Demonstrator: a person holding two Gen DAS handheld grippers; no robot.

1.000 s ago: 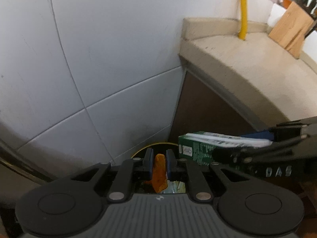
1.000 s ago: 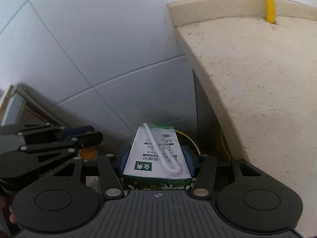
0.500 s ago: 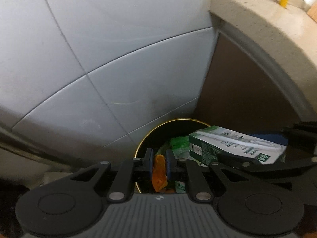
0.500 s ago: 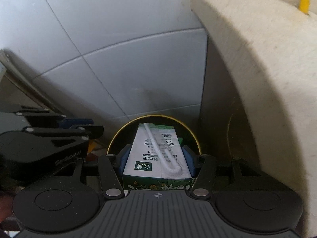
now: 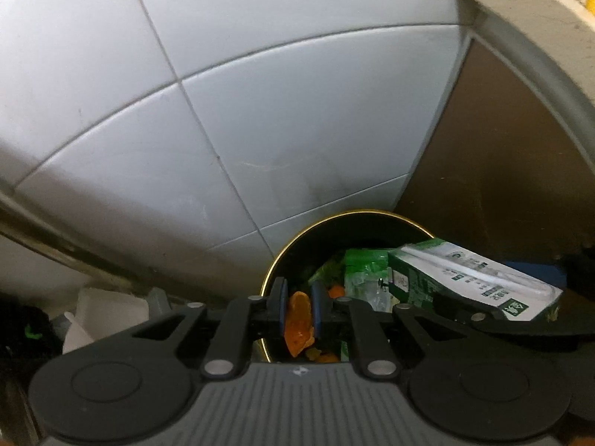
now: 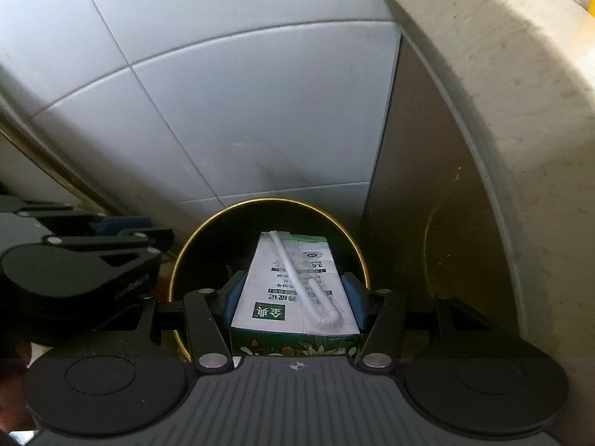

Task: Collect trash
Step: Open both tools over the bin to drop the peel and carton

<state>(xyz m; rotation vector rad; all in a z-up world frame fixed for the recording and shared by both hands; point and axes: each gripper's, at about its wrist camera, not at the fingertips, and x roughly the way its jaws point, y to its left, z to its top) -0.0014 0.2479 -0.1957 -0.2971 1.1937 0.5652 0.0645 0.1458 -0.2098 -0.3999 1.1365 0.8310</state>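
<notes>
Left wrist view, far left: a white crumpled paper or plastic piece lies low at 8 o'clock, beside a dark, unclear heap at the frame edge.
Wall: pale grey tiles fill the upper half of both views, with a dark smudge just above the bin.
Left gripper: seen from behind at 6 o'clock, pointing steeply down; its jaws are nearly together, clamped on an orange peel that hangs between the blue pads over the bin's opening.
Bin: a round dark bin with a thin gold rim stands in the corner where the tiled wall meets a brown cabinet side. Inside lie green wrappers and more orange scraps; details deeper down are too dark to tell.
Carton, left wrist view: a green and white drink carton lies tilted at 3 o'clock, above the bin's right rim, gripped by the other tool.
Right wrist view, left edge: the left gripper's black body sits at 9 o'clock, just beside the bin's rim.
Right gripper: at 6 o'clock, pointing steeply down; its jaws stand partly apart, clamped on the carton's two sides.
Carton, right wrist view: it points lengthwise over the bin's mouth, white face up, with a white bent straw stuck along it and a flowered green end nearest the camera.
Desk: a speckled beige stone desk edge curves down the right side at 2 o'clock, above the brown cabinet side.
</notes>
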